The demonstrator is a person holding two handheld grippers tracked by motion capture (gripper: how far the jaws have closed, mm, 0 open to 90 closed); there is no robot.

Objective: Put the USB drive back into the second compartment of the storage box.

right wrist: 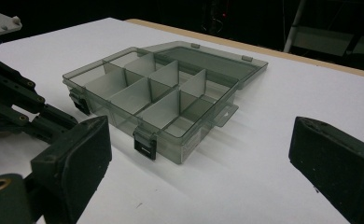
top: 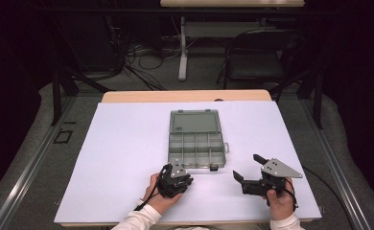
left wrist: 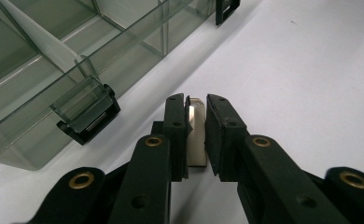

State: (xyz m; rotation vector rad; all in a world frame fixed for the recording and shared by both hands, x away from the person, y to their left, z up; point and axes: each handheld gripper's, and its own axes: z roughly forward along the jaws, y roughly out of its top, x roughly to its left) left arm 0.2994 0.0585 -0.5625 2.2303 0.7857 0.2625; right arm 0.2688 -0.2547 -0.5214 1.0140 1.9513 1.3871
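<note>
We have the left gripper (left wrist: 196, 135) pinched narrow on a small pale metal piece (left wrist: 197, 140), its fingers (left wrist: 175, 135) clamped on either side of it, right down at the white counter (top: 127, 158). The piece sits just off the near wall of the box (top: 196, 148), beside a black latch (left wrist: 89, 121). So the pick looks done; what we still owe, by our reading, is the lift over the wall and the drop into a compartment.

The box lies open mid-counter, lid (top: 194, 121) folded flat away from us, and every compartment we can see is bare. Which one we aim for we cannot tell.

Our right gripper (top: 245, 168) hovers off to the right, well apart from the box, fingers (right wrist: 73, 158) spread wide and carrying nothing.

In the way: that near wall and its two latches, and the upright dividers (right wrist: 147, 95) inside. Beyond the counter, a chair (top: 257, 57) and loose cables (top: 142, 62) on the floor, no trouble to us.
</note>
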